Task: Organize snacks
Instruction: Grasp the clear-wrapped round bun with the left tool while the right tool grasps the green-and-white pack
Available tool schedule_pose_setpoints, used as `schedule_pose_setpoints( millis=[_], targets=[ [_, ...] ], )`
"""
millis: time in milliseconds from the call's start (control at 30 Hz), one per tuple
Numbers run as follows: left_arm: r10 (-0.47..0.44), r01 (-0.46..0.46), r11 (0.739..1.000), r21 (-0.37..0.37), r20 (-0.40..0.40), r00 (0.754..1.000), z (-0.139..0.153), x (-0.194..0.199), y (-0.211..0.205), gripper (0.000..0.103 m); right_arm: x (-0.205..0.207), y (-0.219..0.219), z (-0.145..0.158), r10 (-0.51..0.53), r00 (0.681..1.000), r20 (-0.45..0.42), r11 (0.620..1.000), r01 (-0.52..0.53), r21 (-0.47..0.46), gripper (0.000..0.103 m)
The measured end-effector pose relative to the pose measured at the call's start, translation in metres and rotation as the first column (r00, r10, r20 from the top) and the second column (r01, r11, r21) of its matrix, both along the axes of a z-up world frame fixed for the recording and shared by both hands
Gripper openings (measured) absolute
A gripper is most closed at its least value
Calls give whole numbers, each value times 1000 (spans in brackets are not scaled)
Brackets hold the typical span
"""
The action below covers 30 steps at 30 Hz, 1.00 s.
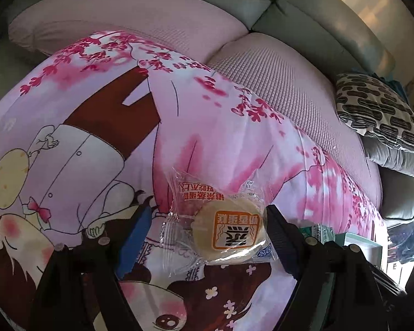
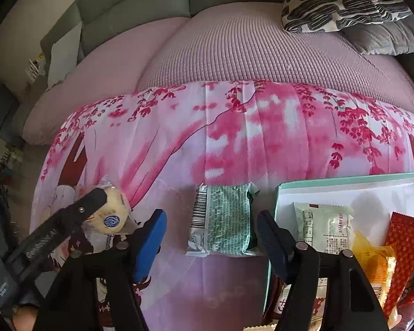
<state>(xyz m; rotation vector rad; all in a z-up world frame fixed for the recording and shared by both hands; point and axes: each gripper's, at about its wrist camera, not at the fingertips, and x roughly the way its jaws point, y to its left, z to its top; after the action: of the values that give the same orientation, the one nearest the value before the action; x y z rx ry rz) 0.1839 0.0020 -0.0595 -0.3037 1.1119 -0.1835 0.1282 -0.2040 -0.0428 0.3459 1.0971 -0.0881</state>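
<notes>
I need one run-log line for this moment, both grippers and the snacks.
left gripper: around round cake, grip unclear | right gripper: open, astride green packet on blanket | box: holds other snacks

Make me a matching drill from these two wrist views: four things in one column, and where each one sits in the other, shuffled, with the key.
Things:
1. round cake in clear wrapper
2. green-printed packet
3. red sachet
4. black-and-white patterned cushion

Places:
A. inside the white box
B. on the pink quilt, between the right gripper fingers
C. at the far end of the sofa, on a grey cushion
D. between the left gripper fingers

Pairs: 1-D, 2-B, 3-A, 4-C
</notes>
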Motion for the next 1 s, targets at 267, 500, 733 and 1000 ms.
schedule_pose_setpoints(
  millis=[267, 500, 733, 1000],
  targets=[
    [-24, 24, 1000, -1, 18, 1000, 8, -1, -1, 83, 8, 4, -9, 2, 1000, -21, 1000, -2, 6, 70],
    [-55, 55, 998, 9, 4, 998, 6, 1, -9, 84, 10, 9, -11, 30, 999, -30, 1000, -30, -6, 70],
    [-69, 71, 996, 53, -29, 997, -7, 3, -17, 84, 14, 12, -18, 42, 998, -51, 998, -45, -49, 70],
    [-71, 73, 996, 56, -41, 997, -14, 4, -20, 84, 20, 16, -24, 53, 997, -64, 994, -59, -89, 70]
  ],
)
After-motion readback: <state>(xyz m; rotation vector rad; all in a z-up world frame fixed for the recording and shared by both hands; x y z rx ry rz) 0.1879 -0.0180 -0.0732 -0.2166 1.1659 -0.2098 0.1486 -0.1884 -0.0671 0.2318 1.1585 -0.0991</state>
